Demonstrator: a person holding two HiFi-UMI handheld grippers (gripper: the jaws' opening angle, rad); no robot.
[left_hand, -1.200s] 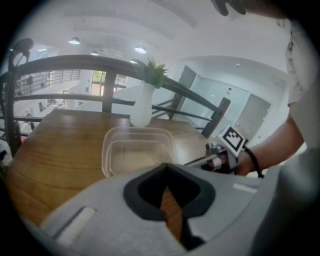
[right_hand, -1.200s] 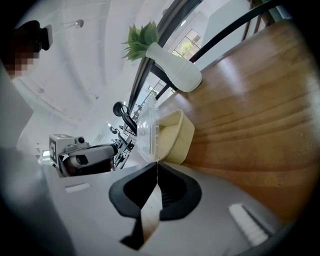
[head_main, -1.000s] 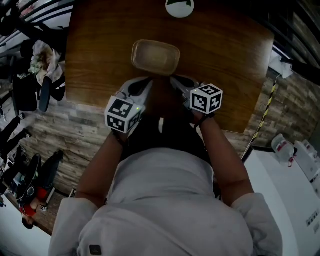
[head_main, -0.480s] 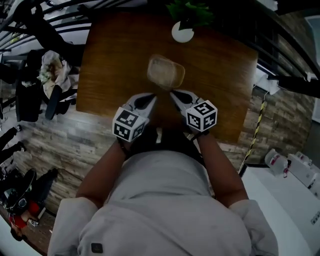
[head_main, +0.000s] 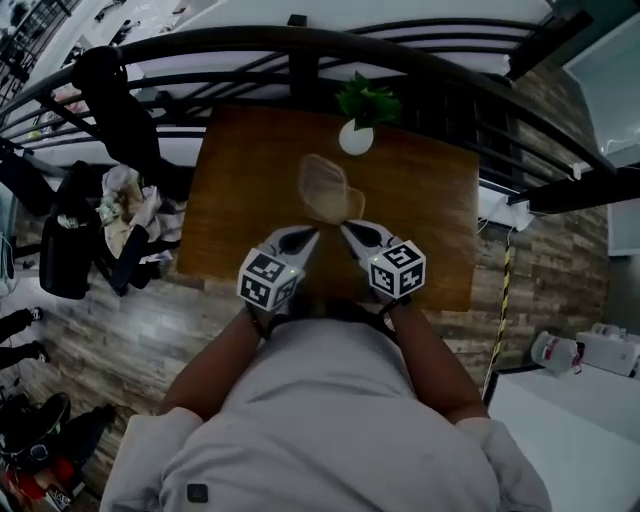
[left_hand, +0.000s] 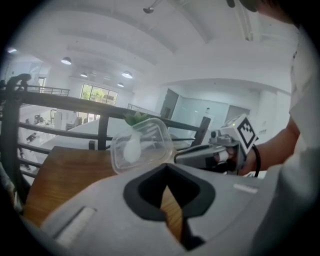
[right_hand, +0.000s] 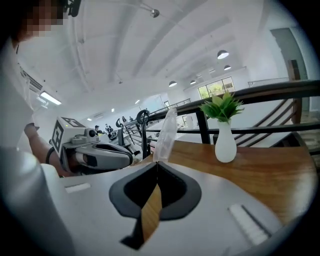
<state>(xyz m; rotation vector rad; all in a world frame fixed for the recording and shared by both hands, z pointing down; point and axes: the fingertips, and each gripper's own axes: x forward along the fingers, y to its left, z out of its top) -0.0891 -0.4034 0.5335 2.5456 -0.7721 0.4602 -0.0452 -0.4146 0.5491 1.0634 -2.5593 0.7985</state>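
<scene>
A clear plastic container (head_main: 322, 187) hangs above the wooden table (head_main: 240, 180), tilted on edge. My right gripper (right_hand: 156, 165) is shut on its rim, and the thin clear wall (right_hand: 166, 131) rises straight up from the jaw tips. In the left gripper view the same container (left_hand: 142, 145) floats just ahead of my left gripper (left_hand: 166, 167), which is shut and holds nothing. Through its clear wall a white vase (right_hand: 225, 145) with a green plant shows. In the head view both grippers, left (head_main: 308, 235) and right (head_main: 348, 228), sit close together near the table's front edge.
The vase (head_main: 356, 137) stands at the table's far edge. A black metal railing (head_main: 300, 45) runs behind the table. Clothes and bags (head_main: 120, 205) hang left of the table. Wood-plank floor surrounds it.
The clear container has come up off the table and turned from lying flat to standing on edge in my right gripper. Both grippers have risen, and the head view has pulled back.
</scene>
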